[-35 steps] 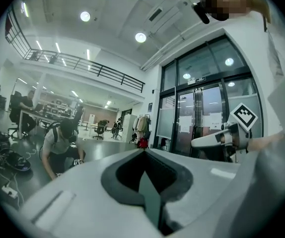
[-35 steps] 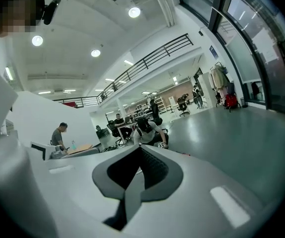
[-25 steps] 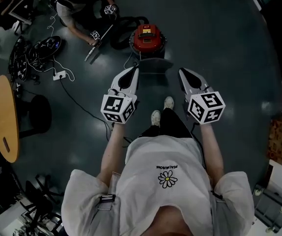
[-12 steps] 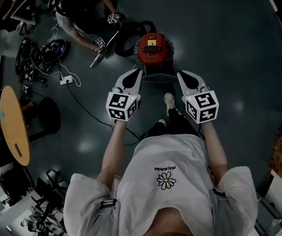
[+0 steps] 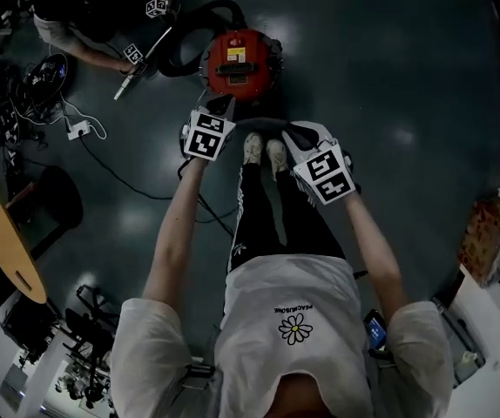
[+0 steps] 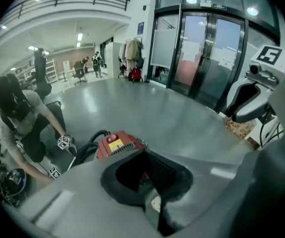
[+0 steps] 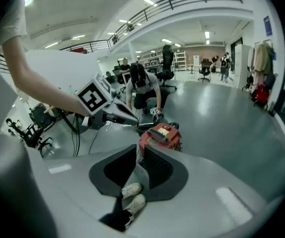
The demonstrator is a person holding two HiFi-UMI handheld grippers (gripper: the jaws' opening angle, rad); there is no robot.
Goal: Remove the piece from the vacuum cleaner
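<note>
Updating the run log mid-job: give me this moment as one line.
stage: pre-grasp | left gripper: jaws slightly apart, empty | right gripper: jaws just opening, nothing between | vacuum cleaner: ahead of both, not gripped

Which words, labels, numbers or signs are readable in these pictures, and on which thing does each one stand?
None can be quoted.
T-shirt: one printed line above a daisy, too small to read.
Vacuum cleaner: yellow label, too blurred to read.
Left marker cube and right marker cube: black-and-white patterns, no words.
</note>
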